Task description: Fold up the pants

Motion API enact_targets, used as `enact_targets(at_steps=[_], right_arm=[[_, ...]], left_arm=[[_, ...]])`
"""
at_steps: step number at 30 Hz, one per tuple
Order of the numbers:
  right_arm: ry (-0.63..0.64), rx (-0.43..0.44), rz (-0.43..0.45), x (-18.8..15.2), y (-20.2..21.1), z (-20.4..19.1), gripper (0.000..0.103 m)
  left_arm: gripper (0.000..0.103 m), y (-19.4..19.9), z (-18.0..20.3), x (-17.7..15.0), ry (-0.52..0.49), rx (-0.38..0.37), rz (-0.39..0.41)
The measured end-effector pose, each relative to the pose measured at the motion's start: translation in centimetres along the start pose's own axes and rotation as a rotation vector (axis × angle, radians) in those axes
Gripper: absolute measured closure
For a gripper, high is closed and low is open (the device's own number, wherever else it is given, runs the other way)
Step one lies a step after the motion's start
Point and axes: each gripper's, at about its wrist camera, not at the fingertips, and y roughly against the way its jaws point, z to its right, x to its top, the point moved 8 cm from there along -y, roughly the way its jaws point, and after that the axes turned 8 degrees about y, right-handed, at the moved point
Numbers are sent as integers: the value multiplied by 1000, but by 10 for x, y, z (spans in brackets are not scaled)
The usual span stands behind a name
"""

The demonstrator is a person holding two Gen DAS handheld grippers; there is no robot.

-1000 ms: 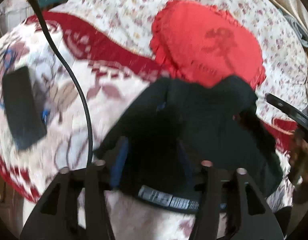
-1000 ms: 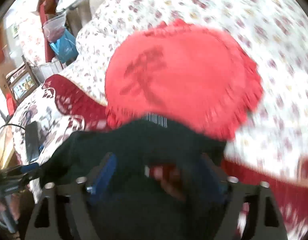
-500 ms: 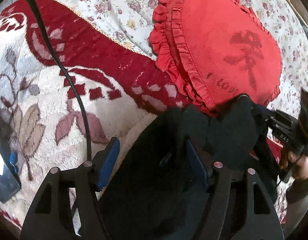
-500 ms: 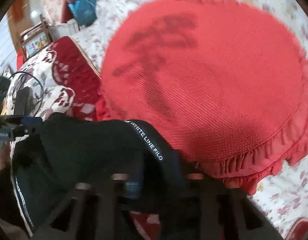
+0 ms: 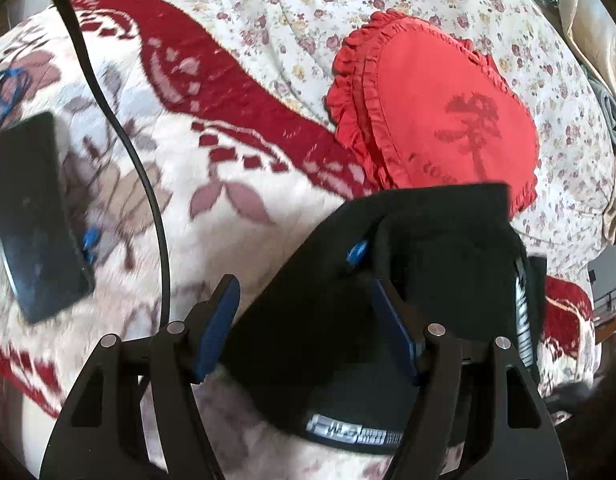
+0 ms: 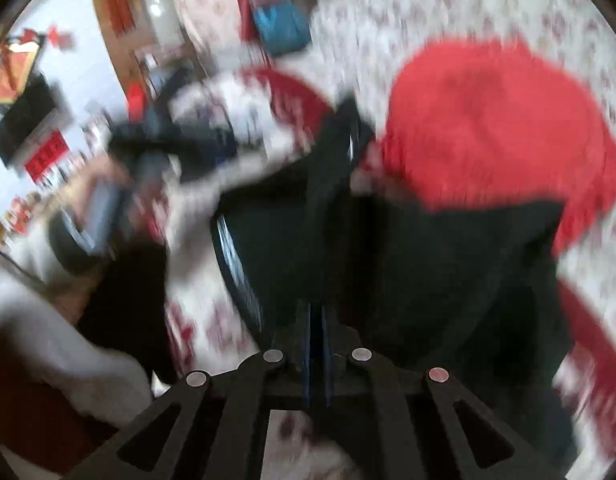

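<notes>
Left wrist view: your left gripper (image 5: 303,320) stands parted over the folded black pants (image 5: 408,280), which lie on the patterned blanket (image 5: 235,168) against the red heart cushion (image 5: 440,120). Right wrist view (blurred): your right gripper (image 6: 316,320) is clenched, with the pants (image 6: 428,272) beneath it.

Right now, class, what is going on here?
A person with a gripper in each hand is folding black pants on a patterned blanket, beside a red heart cushion. The left gripper stands open over the pants. The right gripper is shut; its blurred view hides any grip.
</notes>
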Motion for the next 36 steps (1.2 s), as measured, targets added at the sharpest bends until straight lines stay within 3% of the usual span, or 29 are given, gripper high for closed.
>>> enact_targets(at_steps=[4, 7, 8, 9, 10, 14, 17, 19, 20, 21, 23, 26, 27, 30, 32, 36], right_arm=[[-73, -1, -36, -24, -14, -10, 94], [-94, 4, 54, -1, 7, -9, 63], [-120, 6, 110, 14, 15, -3, 42], [-141, -4, 166, 30, 22, 2, 28], [-159, -22, 217, 47, 24, 9, 27], [-224, -87, 235, 81, 1, 43, 27], [-269, -111, 153, 88, -43, 70, 28], [-316, -76, 109, 84, -65, 83, 47], [-342, -46, 95, 79, -74, 86, 65], [-366, -35, 83, 77, -81, 88, 75], [-383, -28, 95, 78, -79, 87, 83], [-356, 18, 170, 94, -56, 63, 89], [-338, 36, 192, 100, -49, 53, 95], [-271, 114, 218, 116, -42, 12, 95], [-225, 157, 200, 123, -56, -18, 95], [-159, 142, 119, 119, -97, -56, 95]], left_arm=[[35, 9, -2, -13, 5, -25, -13], [33, 17, -2, -15, 13, -42, 1], [32, 19, -2, -15, 14, -43, 4], [31, 20, -3, -16, 18, -45, 6], [31, 20, -4, -16, 24, -52, 7], [31, 12, -1, -19, 21, -68, -21], [31, -8, 8, -25, -22, -58, -69], [31, -21, 11, -24, -43, -12, -70], [31, -29, 13, -20, -58, 16, -64], [31, -35, 13, -15, -71, 45, -51], [31, -46, 8, -5, -69, 99, -45], [31, -50, -6, 10, -10, 91, -56], [31, -42, -14, 18, 18, 91, -39], [31, -11, -34, 35, 60, 74, 33], [31, 4, -46, 37, 83, 72, 46], [31, 25, -56, 30, 87, 57, 45]])
